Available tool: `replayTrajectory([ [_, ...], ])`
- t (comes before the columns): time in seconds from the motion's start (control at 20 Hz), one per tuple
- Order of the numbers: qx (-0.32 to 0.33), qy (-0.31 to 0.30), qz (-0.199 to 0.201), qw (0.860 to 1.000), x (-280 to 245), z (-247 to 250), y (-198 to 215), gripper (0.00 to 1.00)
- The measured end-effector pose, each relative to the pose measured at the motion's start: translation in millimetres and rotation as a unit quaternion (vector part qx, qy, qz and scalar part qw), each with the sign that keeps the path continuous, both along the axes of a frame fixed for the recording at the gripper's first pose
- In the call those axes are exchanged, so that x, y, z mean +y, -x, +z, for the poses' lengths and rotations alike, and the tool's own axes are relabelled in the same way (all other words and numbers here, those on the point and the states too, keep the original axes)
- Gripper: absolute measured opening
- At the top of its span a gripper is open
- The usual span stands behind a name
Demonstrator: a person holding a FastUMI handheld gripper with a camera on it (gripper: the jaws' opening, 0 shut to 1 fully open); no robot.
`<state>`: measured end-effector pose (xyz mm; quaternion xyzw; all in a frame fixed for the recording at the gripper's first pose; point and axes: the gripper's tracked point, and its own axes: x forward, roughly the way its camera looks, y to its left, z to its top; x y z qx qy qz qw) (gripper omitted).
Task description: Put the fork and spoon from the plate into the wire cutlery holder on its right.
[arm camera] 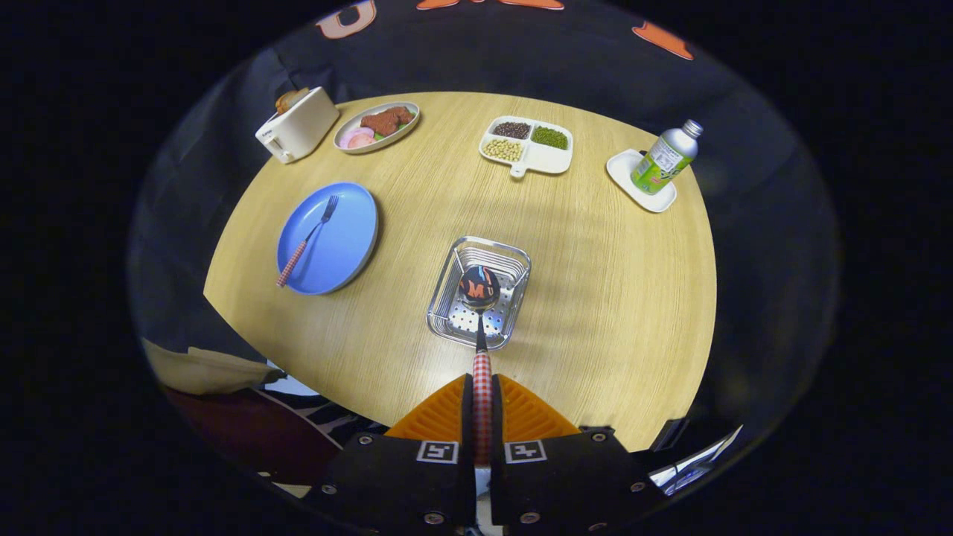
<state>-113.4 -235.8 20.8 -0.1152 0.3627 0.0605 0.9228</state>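
Observation:
My gripper (482,402) is shut on the red-and-white checked handle of a spoon (480,298). The spoon's shiny bowl hangs over the metal cutlery holder (447,286), a square perforated basket just ahead of the fingers. To the holder's left lies a blue plate (342,246). On that plate rests a fork (307,240) with a matching checked handle, tines pointing away from me.
Along the round wooden table's far side stand a white toaster (298,125), an oval dish of food (377,126), a divided tray of beans (527,145) and a green bottle (665,158) on a white coaster. The table's near edge runs just below the holder.

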Motion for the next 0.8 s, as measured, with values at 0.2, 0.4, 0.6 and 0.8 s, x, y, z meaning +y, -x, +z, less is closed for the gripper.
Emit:
replayTrajectory([
  [0.2, 0.030, 0.012, 0.008, 0.999, 7, -1, -12, 0.08],
  [0.4, 0.047, 0.029, 0.012, 0.998, 9, -2, -23, 0.08],
  [0.6, 0.066, 0.032, 0.011, 0.997, 11, -4, -30, 0.08],
  [0.8, 0.070, 0.027, 0.003, 0.997, 10, -5, -36, 0.11],
])
